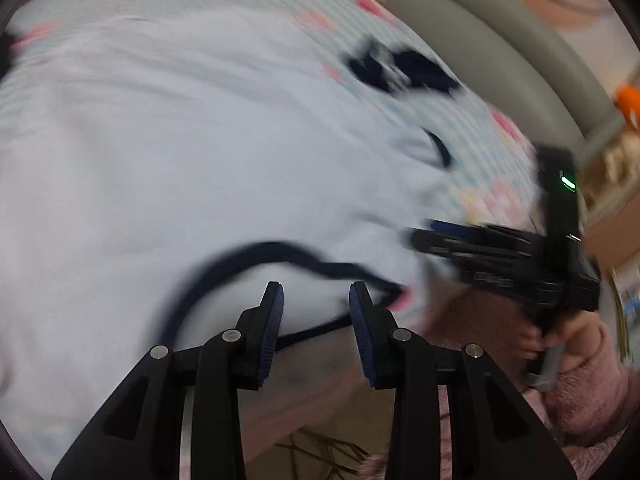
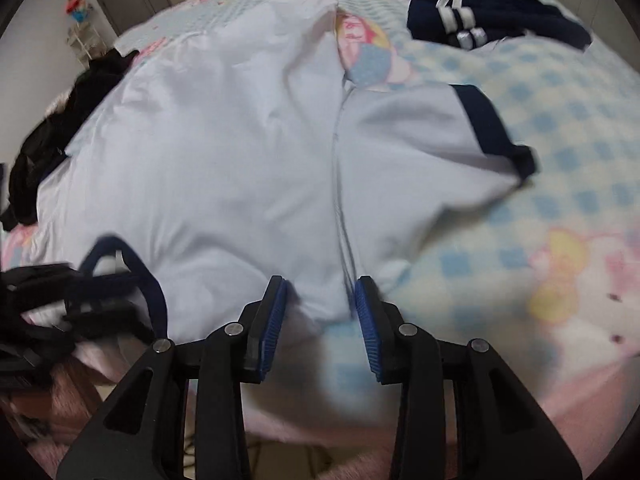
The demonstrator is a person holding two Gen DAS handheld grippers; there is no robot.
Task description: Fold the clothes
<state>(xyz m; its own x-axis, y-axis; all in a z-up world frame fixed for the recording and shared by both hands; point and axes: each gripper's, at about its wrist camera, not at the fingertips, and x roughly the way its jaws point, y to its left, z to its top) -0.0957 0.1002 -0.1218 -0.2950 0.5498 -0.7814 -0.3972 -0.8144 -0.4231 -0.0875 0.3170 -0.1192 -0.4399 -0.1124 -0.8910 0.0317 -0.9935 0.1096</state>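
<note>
So the bed (image 2: 560, 208) with its checked cartoon sheet carries everything here. A white T-shirt (image 2: 224, 152) with navy trim is spread loosely across the middle, collar (image 1: 240, 256) at the near edge and one sleeve (image 2: 432, 136) lying out flat, so it reads to me as laid out for folding, or mid-fold, hard to say. A navy garment with white stripes (image 2: 496, 20) sits toward the far right corner and a black heap (image 2: 52, 144) lies at the left edge. Both grippers sit over the near edge, probably lined up on the shoulders: left gripper (image 1: 316, 300) by the collar, right gripper (image 2: 322, 300) at the sleeve seam, jaws spread, holding nothing. No containers around.
</note>
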